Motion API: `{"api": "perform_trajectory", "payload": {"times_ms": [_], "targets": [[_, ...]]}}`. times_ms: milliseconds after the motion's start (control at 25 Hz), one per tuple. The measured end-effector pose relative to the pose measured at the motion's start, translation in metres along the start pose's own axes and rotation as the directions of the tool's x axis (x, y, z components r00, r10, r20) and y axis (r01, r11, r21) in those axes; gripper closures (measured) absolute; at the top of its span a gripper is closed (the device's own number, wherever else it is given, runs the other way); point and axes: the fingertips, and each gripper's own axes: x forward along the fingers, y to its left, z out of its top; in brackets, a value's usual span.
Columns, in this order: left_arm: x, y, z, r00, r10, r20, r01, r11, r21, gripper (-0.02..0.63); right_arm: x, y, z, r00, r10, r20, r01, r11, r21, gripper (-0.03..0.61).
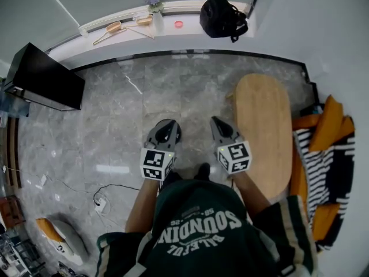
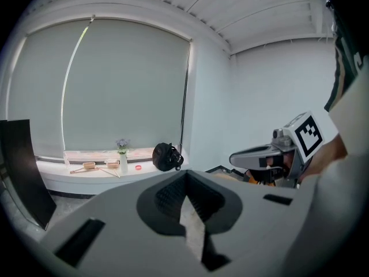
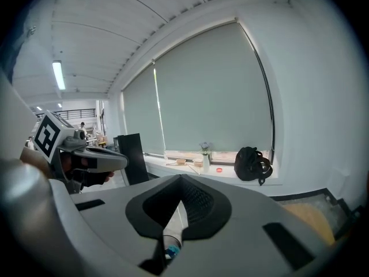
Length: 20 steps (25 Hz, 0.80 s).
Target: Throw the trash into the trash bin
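Far L, a tall black panel [image 1: 43, 77] stands on the grey tiled floor [image 1: 115, 126]; below it a cable w/ a power strip [image 1: 101, 202] trails across the tiles, and an orange-and-grey thing [image 1: 60, 238] lies at the bottom L corner. Along the far wall runs a white sill [image 1: 193, 17] carrying, L to R, wooden bowls w/ a spoon [image 1: 113, 27], a small vase [image 1: 156, 16] of flowers, a red disc [image 1: 179, 23] and a black backpack [image 1: 221, 18]. The 2 grippers are held up side by side, apart, over the floor in front of the person's green shirt [image 1: 199, 224], both aimed toward the sill. L gripper [image 1: 166, 124]: jaws clenched, only a thin pale slit btwn them. R gripper [image 1: 217, 121]: jaws clenched too; low in its slit sits a small clear-and-blue bit [image 3: 170, 251], the only likely trash, but what it is and whether it's pinched can't be told. Can't pick out a trash bin in any view. Just R of the R gripper an oval wooden table [image 1: 262, 131] blocks that side, w/ orange cushions [image 1: 326, 123] and a striped cushion [image 1: 323, 166] beyond it.
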Motion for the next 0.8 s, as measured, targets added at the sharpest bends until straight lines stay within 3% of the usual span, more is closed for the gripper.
{"api": "perform_trajectory", "payload": {"times_ms": [560,800], "targets": [[0.002,-0.020,0.003,1.000,0.010,-0.001,-0.010,1.000,0.002,0.614,-0.013,-0.008,-0.003,0.999,0.032,0.002,-0.032,0.999,0.005,0.578],[-0.009,-0.033,-0.008,1.000,0.023,-0.006,-0.023,0.999,-0.032,0.614,-0.023,0.004,-0.018,0.998,0.065,-0.028,-0.064,0.998,0.011,0.578]]}}
